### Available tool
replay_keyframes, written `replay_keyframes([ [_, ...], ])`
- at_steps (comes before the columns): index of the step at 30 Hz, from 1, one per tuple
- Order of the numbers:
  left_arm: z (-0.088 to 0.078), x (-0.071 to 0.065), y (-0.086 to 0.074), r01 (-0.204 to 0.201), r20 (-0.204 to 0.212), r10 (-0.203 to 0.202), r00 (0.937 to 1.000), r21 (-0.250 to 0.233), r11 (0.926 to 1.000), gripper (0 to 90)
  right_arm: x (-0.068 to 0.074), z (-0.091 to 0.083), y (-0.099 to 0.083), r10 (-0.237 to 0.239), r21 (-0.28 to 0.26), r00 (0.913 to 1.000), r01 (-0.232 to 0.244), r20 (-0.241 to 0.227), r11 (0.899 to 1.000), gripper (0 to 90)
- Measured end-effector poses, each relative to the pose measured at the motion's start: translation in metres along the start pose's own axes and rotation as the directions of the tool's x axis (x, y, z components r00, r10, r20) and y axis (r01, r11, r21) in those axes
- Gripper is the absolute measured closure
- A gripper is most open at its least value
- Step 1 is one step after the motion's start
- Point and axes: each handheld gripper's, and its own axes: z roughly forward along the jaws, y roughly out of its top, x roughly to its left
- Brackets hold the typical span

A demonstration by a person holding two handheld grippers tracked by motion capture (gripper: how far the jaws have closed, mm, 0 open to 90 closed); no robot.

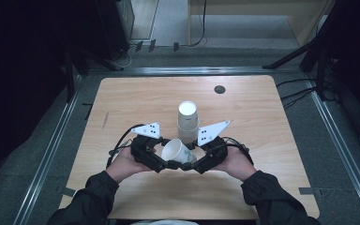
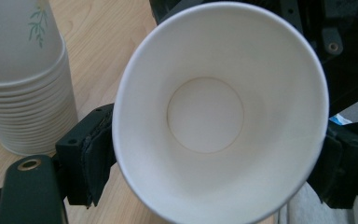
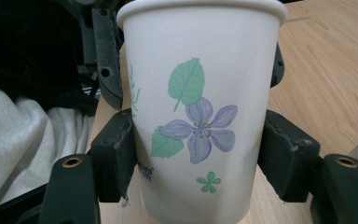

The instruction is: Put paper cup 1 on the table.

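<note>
2 grippers meeting over near edge of table (image 1: 136, 98), you're mid hand-off. Right gripper (image 3: 196, 154) pinching paper cup (image 3: 200, 107) around its body, pads pressing both sides. Left gripper (image 2: 205, 154) straddling rim, jaws wide, can't tell if pads are touching yet. Cup stack (image 1: 187, 121) standing just behind. Next: firm up left grip before right lets go. Printing near cup's base too blurry to read.

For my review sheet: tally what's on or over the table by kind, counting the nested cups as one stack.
Loose cup, held between both claws: 1
Stack of upturned cups: 1
Claws, left and right: 2
Dark disc in the table top: 1
Total: 5
</note>
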Motion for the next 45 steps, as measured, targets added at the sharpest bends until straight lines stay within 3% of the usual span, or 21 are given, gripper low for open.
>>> replay_keyframes([
  [3, 0.001, 0.000, 0.001, 0.020, 0.028, -0.020, 0.9994, -0.022, 0.9995, 16.0, 0.000, 0.000, 0.001, 0.010, -0.015, 0.9999, -0.010, -0.007, 1.000, 34.3],
  [10, 0.003, -0.001, 0.002, 0.031, 0.036, -0.030, 0.9989, -0.042, 0.9986, 16.2, 0.000, 0.002, 0.000, 0.018, -0.010, 0.9997, -0.019, -0.015, 1.000, 34.3],
  [22, 0.000, -0.001, 0.002, 0.033, 0.026, -0.032, 0.9992, -0.063, 0.9975, 24.4, 0.001, 0.004, 0.000, 0.022, 0.001, 0.9995, -0.022, -0.021, 1.000, 34.8],
  [25, 0.000, 0.000, 0.003, 0.047, 0.032, -0.045, 0.9984, -0.067, 0.9966, 25.5, -0.001, 0.003, 0.001, 0.043, -0.002, 0.9986, -0.043, -0.030, 0.999, 34.2],
  [31, -0.003, 0.000, 0.005, 0.029, 0.009, -0.029, 0.9995, -0.057, 0.9979, 25.6, -0.003, 0.002, 0.000, 0.075, -0.015, 0.9965, -0.075, -0.038, 0.997, 27.1],
  [34, -0.010, 0.002, 0.006, 0.032, -0.004, -0.032, 0.9995, -0.069, 0.9971, 25.5, -0.004, 0.003, -0.002, 0.071, 0.016, 0.9975, -0.071, 0.008, 0.997, 24.5],
  [36, -0.013, 0.003, 0.006, 0.031, -0.009, -0.032, 0.9994, -0.070, 0.9971, 25.6, -0.004, 0.004, -0.003, 0.072, 0.018, 0.9973, -0.072, 0.010, 0.997, 24.2],
  [40, -0.022, 0.007, 0.006, 0.029, -0.050, -0.033, 0.9982, -0.072, 0.9970, 25.5, -0.004, 0.006, -0.008, 0.067, 0.040, 0.9960, -0.069, 0.059, 0.997, 23.5],
  [43, -0.026, 0.011, 0.006, 0.038, -0.095, -0.042, 0.9946, -0.046, 0.9982, 25.4, -0.003, 0.007, -0.010, 0.041, 0.051, 0.9942, -0.046, 0.100, 0.998, 22.2],
  [45, -0.028, 0.014, 0.005, 0.042, -0.112, -0.046, 0.9926, -0.035, 0.9985, 25.4, -0.004, 0.007, -0.011, 0.048, 0.046, 0.9898, -0.055, 0.134, 0.997, 22.2],
])
